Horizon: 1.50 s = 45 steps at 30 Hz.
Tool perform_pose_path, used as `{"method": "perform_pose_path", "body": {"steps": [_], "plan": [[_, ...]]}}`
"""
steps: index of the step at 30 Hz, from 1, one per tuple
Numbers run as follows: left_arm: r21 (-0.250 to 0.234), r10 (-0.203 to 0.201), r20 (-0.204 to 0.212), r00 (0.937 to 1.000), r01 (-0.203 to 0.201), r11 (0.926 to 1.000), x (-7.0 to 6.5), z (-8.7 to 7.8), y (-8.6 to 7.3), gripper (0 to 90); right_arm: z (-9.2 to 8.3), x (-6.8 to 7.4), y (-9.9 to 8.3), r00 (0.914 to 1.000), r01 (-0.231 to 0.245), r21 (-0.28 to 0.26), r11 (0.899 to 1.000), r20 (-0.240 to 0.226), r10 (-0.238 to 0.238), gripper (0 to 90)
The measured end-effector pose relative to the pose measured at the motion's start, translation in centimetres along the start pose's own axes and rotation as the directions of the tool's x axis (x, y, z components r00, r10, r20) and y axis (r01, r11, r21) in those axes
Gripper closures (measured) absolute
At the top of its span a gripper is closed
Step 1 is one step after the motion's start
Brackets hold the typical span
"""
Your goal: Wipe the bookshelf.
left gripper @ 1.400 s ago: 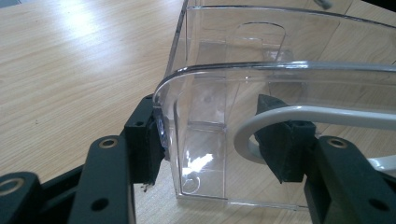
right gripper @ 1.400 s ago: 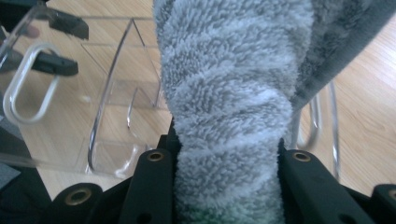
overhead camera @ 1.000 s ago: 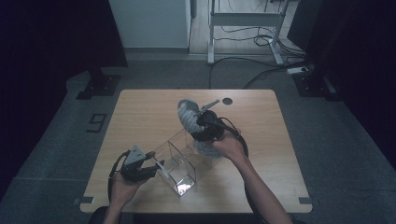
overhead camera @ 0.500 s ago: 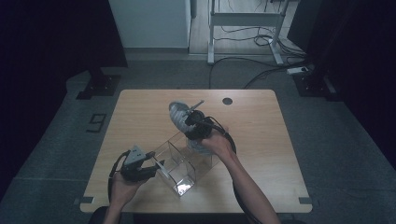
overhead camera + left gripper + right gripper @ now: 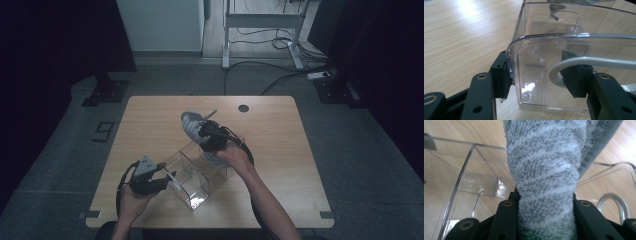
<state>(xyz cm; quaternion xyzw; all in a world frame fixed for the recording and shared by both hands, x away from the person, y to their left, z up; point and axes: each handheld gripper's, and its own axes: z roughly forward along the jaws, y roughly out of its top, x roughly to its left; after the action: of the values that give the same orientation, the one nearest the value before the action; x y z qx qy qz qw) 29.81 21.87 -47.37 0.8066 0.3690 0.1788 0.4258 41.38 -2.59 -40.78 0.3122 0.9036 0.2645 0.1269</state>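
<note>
A grey fuzzy slipper (image 5: 191,122) (image 5: 544,170) is clamped between the jaws of my right gripper (image 5: 205,136) (image 5: 545,220) and held above the far end of a clear plastic box (image 5: 192,176) (image 5: 474,182). My left gripper (image 5: 167,179) (image 5: 539,77) is shut on the near end wall of the box (image 5: 549,45), one pad outside and one inside. A white curved handle (image 5: 564,65) runs in front of the inner pad. Under the right hand lies a pale grey shape (image 5: 216,160), and I cannot tell what it is.
The box stands on a wooden table (image 5: 150,125), whose front edge is near the person's forearms. A round dark hole (image 5: 243,108) sits at the table's back. A metal loop (image 5: 614,202) shows beside the right jaws. Dark floor with cables surrounds the table.
The right gripper has carried the slipper left and a little lower, closer over the box. The left gripper and the box have stayed put.
</note>
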Motion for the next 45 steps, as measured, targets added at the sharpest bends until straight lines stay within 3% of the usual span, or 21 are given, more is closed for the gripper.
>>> {"method": "perform_pose_path", "body": {"steps": [26,45], "plan": [[-0.004,0.000,0.001,1.0000,0.000,1.0000,0.0,0.0,0.0,44.8,-2.9,0.2,-6.5,0.9983,-0.041,-0.030,0.999,-0.042,0.039,66.0],[-0.006,-0.002,-0.001,1.0000,0.002,1.0000,0.0,0.2,0.0,44.7,-2.5,0.3,-9.9,0.9975,-0.054,-0.037,0.998,-0.048,0.053,66.4]]}}
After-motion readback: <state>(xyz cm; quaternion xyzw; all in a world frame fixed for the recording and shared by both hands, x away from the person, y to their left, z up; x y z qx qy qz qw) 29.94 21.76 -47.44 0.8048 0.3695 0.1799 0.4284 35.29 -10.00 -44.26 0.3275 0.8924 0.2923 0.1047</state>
